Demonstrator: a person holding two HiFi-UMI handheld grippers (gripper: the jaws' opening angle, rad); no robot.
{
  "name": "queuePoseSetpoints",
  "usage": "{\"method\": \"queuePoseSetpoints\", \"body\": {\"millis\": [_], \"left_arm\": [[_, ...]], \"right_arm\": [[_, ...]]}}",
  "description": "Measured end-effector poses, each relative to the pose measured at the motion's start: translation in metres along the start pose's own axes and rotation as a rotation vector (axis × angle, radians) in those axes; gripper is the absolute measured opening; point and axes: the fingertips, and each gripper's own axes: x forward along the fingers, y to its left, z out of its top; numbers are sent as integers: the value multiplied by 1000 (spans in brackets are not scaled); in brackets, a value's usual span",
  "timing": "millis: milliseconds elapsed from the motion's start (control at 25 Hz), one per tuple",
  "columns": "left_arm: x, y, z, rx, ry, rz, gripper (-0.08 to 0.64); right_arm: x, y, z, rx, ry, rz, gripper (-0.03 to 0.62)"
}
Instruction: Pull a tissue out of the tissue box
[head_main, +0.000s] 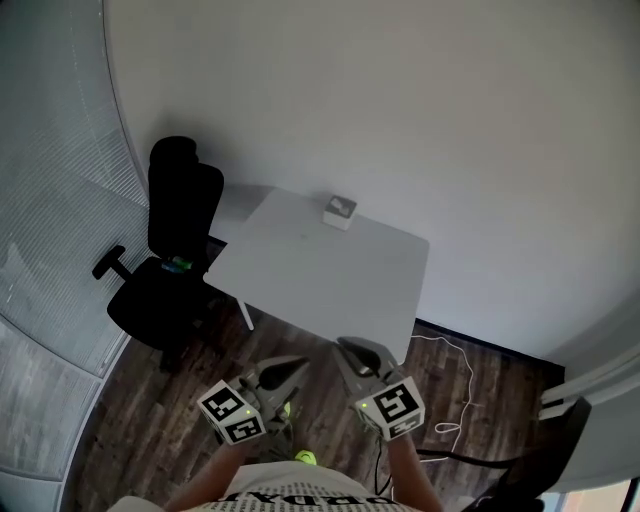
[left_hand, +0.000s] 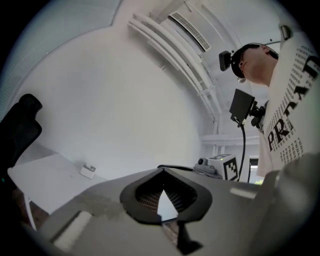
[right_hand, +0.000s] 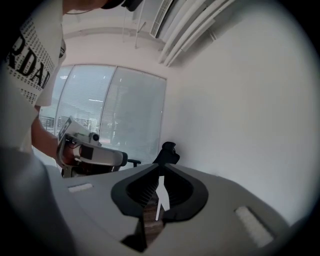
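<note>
At the far left a black office chair (head_main: 170, 250) stands off the bench's (head_main: 320, 285) left edge, on the wood floor (head_main: 130, 420). I hold my left gripper (head_main: 292, 367) low in front of my body, forearm reaching forward. Its marker cube faces up at me and its nose is aimed at the bench's near edge. Its fingers (left_hand: 150, 192) are together, tips meeting with only a thin sliver of light below them and nothing between them. The tissue box (head_main: 340, 211) sits well ahead of both grippers at the bench's far edge, close to the wall and roughly midway along that edge, a bit of tissue showing at its top. Any print on it is too small to read. My right gripper (head_main: 347, 347) is just beside the left one, a touch further forward, also pointing at the near edge with its marker cube turned up. Its fingers (right_hand: 170, 192) are closed too, the pads nearly touching and empty. The only writing I can make out is on my shirt (left_hand: 292, 115): the left gripper view catches large letters "PR" over rows of fine print, and the right gripper view catches "RDA". To the right, a white cable (head_main: 455, 385) loops across the floor past the bench's near right corner.
</note>
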Motion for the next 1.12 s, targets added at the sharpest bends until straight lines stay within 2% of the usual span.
{"method": "queuePoseSetpoints", "body": {"millis": [240,600,760,880,1000,1120], "left_arm": [[16,63,36,43,-46,-16,-11],[23,164,73,5,-77,6,-11],[25,190,84,86,-26,-23,-9],[29,208,91,114,-5,-61,-11],[39,221,97,103,-9,-91,-9],[45,230,101,60,-18,-104,-9]], "right_arm": [[46,-21,14,-57,47,-12,26],[120,-67,20,-43,86,-69,26],[150,-81,27,-46,101,-106,26],[170,-88,35,-67,97,-118,26],[184,-94,38,-61,119,-132,26],[194,-101,38,-56,137,-144,26]]}}
